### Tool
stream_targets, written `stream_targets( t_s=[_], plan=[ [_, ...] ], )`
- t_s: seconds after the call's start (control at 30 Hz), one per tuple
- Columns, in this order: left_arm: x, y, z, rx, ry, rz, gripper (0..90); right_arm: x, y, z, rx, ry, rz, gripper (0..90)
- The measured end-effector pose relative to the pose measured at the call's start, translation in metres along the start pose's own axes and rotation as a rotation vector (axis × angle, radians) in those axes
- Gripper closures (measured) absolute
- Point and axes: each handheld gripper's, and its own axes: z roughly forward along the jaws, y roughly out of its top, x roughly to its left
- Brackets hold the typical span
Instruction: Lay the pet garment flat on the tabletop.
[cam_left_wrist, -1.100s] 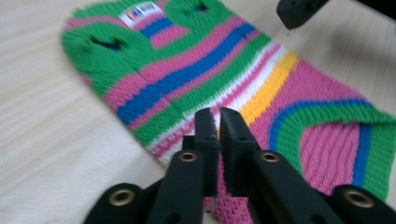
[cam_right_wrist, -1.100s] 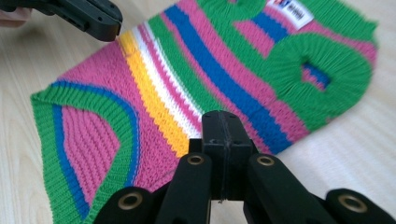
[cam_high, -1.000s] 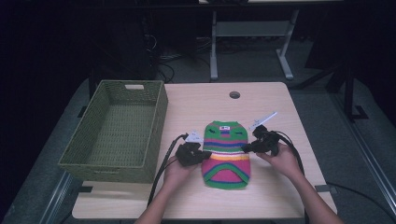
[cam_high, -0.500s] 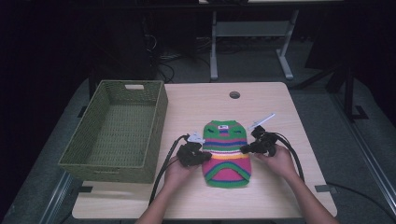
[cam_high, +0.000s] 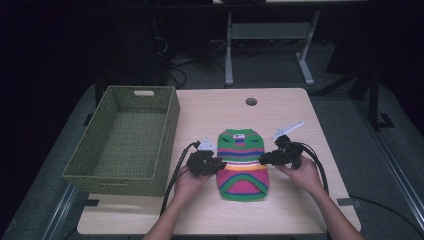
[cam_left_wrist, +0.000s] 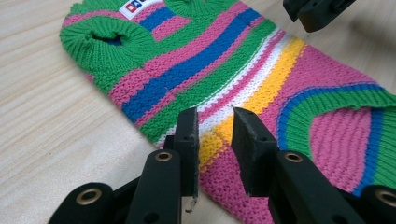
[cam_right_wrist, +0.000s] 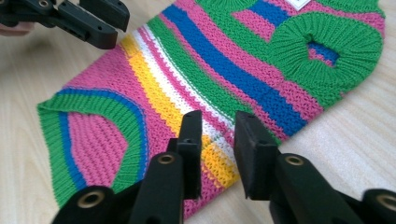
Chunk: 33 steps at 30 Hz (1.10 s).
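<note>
A small knit sweater (cam_high: 242, 162) striped in green, pink, blue, white and yellow lies flat on the table, neck end away from the person. My left gripper (cam_high: 217, 165) sits at its left edge. In the left gripper view the jaws (cam_left_wrist: 215, 135) stand a little apart, open, astride the yellow stripe of the sweater (cam_left_wrist: 233, 70). My right gripper (cam_high: 263, 160) is at the sweater's right edge. Its jaws (cam_right_wrist: 218, 140) are likewise open over the yellow and white stripes of the sweater (cam_right_wrist: 210, 70). Each gripper view also shows the other gripper across the sweater (cam_left_wrist: 317, 11) (cam_right_wrist: 93, 23).
A green woven basket (cam_high: 170, 125) stands on the left of the wooden table (cam_high: 210, 110), close to my left gripper. A round cable hole (cam_high: 251, 101) lies near the far edge. Beyond the table are a dark floor and metal stand legs.
Hardly anything: both grippers stay at the sweater's sides, the hands shifting only slightly. The sweater has not moved.
</note>
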Motion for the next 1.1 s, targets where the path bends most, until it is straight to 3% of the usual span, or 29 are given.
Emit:
stream_targets(
  t_s=[0.17, 0.33, 0.63, 0.8, 0.97, 1.1],
  plan=[
    [-0.003, 0.001, -0.004, -0.008, -0.006, 0.003, 64.9, -0.002, -0.005, -0.007, -0.035, 0.012, 0.013, 63.2],
    [-0.008, -0.001, -0.012, -0.047, -0.025, 0.001, 59.8, -0.005, -0.009, -0.020, -0.062, 0.022, 0.024, 60.2],
    [-0.016, -0.007, -0.019, -0.048, -0.062, -0.005, 45.4, -0.002, -0.021, -0.036, -0.092, 0.040, 0.028, 51.9],
    [-0.016, -0.009, -0.022, -0.035, -0.061, -0.006, 36.9, -0.003, -0.028, -0.043, -0.106, 0.051, 0.035, 50.3],
    [-0.014, -0.011, -0.026, -0.040, -0.088, -0.013, 32.6, -0.004, -0.035, -0.050, -0.115, 0.047, 0.044, 46.0],
    [-0.014, -0.013, -0.027, -0.036, -0.081, -0.010, 30.1, -0.005, -0.041, -0.055, -0.115, 0.039, 0.064, 43.2]
  ],
)
